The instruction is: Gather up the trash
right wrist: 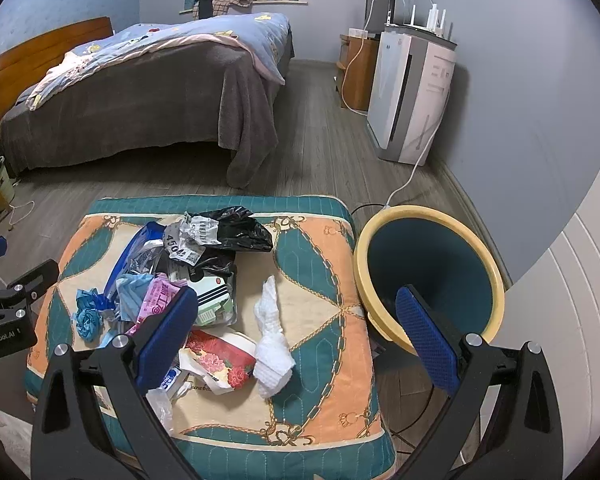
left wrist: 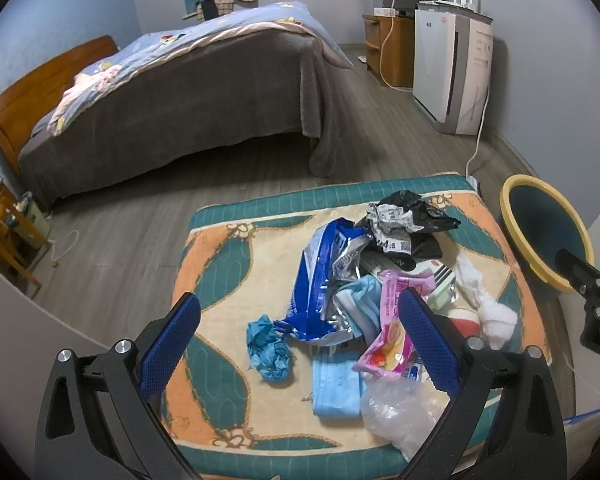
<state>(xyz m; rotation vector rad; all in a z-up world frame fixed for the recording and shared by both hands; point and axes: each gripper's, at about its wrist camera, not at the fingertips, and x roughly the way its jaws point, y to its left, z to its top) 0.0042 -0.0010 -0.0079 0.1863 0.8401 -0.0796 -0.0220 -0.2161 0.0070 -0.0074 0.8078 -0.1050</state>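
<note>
Trash (left wrist: 364, 280) lies heaped on the patterned cushion (left wrist: 220, 264) that serves as my surface, with the yellow-rimmed bin (right wrist: 428, 276) standing on the floor just beside its right edge. I hold the left claw (left wrist: 300, 334) wide above the near side of the heap, gripping nothing; its right pad covers part of the pink wrapper (left wrist: 384, 344), and the clear plastic bag (left wrist: 400, 412) below it is partly cut off by the claw's frame. The right claw (right wrist: 296, 344) also stands wide and empty, one pad over the pile's edge and the other in front of the bin's rim. A twisted white tissue (right wrist: 272, 344) lies apart from the heap, nearer the bin. The crumpled black bag (right wrist: 236, 228) and the blue foil packet (left wrist: 320, 280) overlap so much that I cannot tell what sits under them. The bin's bottom is too dark to read.
</note>
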